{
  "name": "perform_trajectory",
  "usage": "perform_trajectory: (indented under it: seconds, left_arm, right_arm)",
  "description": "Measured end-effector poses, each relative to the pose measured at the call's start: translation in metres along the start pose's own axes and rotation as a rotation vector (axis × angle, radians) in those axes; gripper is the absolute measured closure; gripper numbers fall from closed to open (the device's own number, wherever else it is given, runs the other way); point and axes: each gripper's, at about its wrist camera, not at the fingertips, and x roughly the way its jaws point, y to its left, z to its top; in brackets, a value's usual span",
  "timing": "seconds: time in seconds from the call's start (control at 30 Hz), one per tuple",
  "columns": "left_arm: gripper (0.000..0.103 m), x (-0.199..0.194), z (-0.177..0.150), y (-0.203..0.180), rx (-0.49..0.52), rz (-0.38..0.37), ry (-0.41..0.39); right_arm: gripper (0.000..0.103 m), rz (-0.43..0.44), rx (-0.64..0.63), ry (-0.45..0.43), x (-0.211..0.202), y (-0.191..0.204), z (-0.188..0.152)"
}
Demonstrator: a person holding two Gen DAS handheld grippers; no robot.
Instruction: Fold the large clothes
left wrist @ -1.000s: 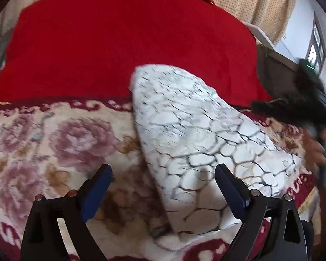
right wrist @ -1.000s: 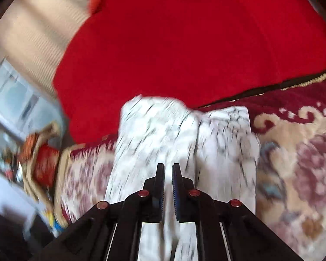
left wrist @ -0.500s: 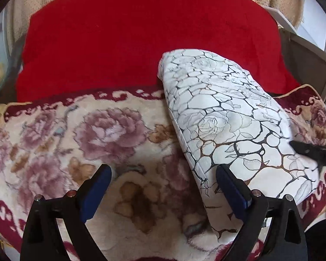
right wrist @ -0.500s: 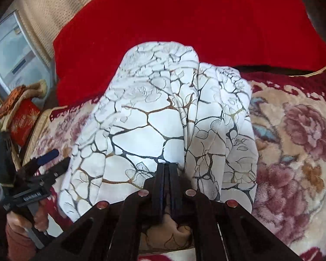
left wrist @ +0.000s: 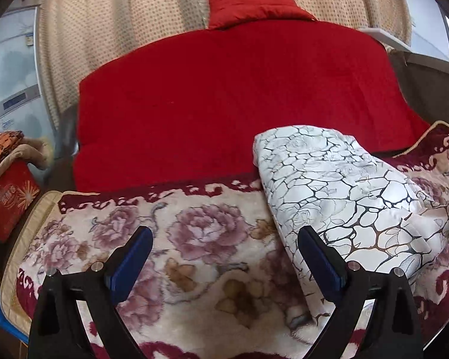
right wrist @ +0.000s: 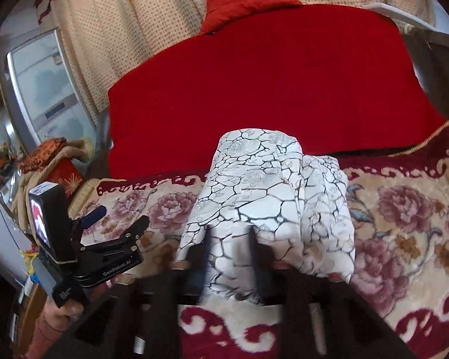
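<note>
Both blurred right gripper (right wrist: 229, 248) jaws half-hide garment (right wrist: 269, 191).

A floral plush blanket (left wrist: 200, 239) with a dark red scroll border covers the bed's near part. Behind it lies a red blanket (left wrist: 224, 95), with a red pillow (left wrist: 254, 9) at its far edge against dotted beige curtains (left wrist: 119, 24). Off the bed's left edge stands a grey appliance (left wrist: 9, 83) and a red embroidered cushion (left wrist: 9, 197).

Right claw (right wrist: 229, 254) has just opened — releasing the white garment (right wrist: 269, 197) (still between its fingers).
</note>
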Motion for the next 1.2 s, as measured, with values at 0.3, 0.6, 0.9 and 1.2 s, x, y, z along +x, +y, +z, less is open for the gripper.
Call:
perform_trajectory:
  seconds: [0.3, 0.6, 0.9, 1.2]
  left_arm:
    - [0.003, -0.020, -0.001, 0.029, -0.069, 0.069, -0.044]
    - [0.003, -0.057, -0.010, 0.050, -0.126, 0.052, -0.078]
    - [0.003, -0.114, -0.026, 0.047, -0.161, 0.073, -0.068]
    - [0.003, -0.186, -0.024, 0.019, -0.039, 0.055, -0.113]
  right_arm:
    - [0.014, -0.090, 0.018, -0.109, -0.031, 0.012, -0.011]
    - [0.014, -0.147, -0.009, -0.142, -0.052, 0.036, -0.025]
    - [0.014, -0.192, -0.029, -0.200, -0.094, 0.059, -0.019]
    - [0.014, -0.229, 0.011, -0.205, -0.151, 0.054, -0.036]
